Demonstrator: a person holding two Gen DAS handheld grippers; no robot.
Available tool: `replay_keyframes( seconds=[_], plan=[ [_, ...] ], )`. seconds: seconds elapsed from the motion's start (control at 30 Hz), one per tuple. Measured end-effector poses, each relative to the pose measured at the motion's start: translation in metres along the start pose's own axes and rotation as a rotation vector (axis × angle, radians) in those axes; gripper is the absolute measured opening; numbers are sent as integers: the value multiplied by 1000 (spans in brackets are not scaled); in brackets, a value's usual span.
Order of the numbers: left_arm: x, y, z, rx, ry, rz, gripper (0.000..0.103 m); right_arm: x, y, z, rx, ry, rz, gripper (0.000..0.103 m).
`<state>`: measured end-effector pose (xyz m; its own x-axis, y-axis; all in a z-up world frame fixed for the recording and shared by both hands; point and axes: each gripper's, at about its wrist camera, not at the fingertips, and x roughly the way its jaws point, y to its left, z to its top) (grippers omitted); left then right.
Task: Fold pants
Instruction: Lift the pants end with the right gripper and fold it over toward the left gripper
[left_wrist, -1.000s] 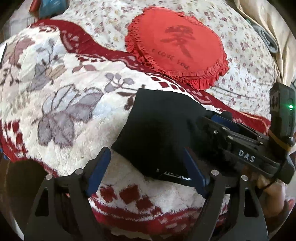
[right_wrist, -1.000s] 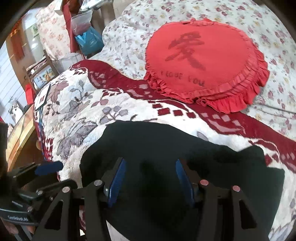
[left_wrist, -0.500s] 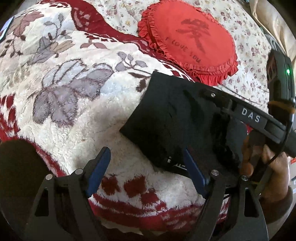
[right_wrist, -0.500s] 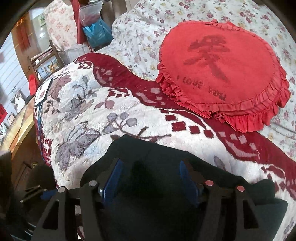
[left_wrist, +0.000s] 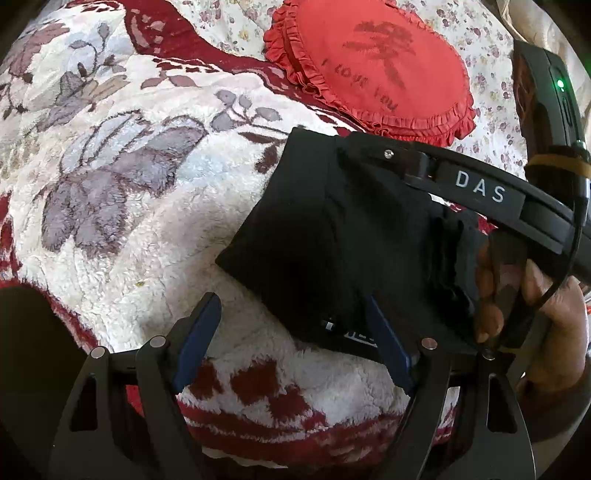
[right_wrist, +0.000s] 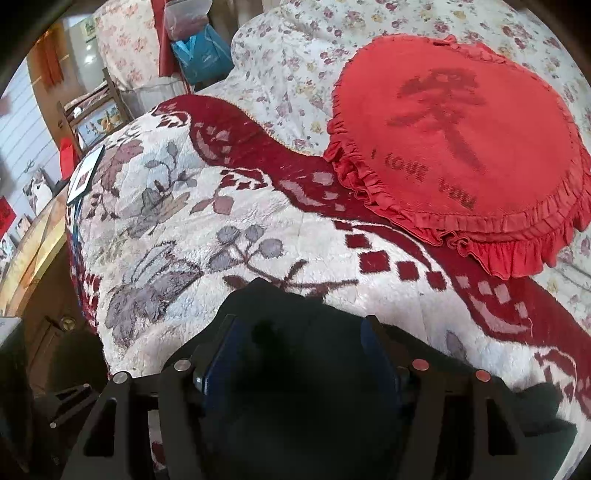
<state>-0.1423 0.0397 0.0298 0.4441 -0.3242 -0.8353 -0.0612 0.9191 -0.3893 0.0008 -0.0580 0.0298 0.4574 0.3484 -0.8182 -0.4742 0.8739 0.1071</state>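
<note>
The black pants (left_wrist: 332, 240) lie folded into a compact slab on a fleecy red-and-white blanket (left_wrist: 129, 203). My left gripper (left_wrist: 295, 332) hovers open over the slab's near left corner, its right pad above the pants' edge with the white label. The black bar marked DAS (left_wrist: 480, 192) of the right tool reaches across the pants from the right, held by a hand (left_wrist: 554, 314). In the right wrist view my right gripper (right_wrist: 299, 354) is low over the pants (right_wrist: 280, 306). Its jaws are opening, with black cloth lying between and under the blue pads.
A red frilled heart cushion (right_wrist: 461, 129) rests on the floral sheet beyond the blanket (right_wrist: 221, 221). Past the bed's left edge stand a wooden chair, a blue bag (right_wrist: 203, 55) and a wooden surface.
The right gripper has drawn back along the pants toward their near edge, and its pads stand a little wider. The left gripper has sunk slightly closer to the pants' corner.
</note>
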Motion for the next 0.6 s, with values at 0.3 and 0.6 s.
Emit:
replay_keyframes(
  seconds=[0.3, 0.6],
  plan=[
    [6, -2, 6, 2, 4, -3, 81, 14, -2, 7, -12, 23, 16, 66],
    [14, 2, 14, -50, -18, -80, 87, 35, -7, 7, -17, 46, 92, 55]
  ],
)
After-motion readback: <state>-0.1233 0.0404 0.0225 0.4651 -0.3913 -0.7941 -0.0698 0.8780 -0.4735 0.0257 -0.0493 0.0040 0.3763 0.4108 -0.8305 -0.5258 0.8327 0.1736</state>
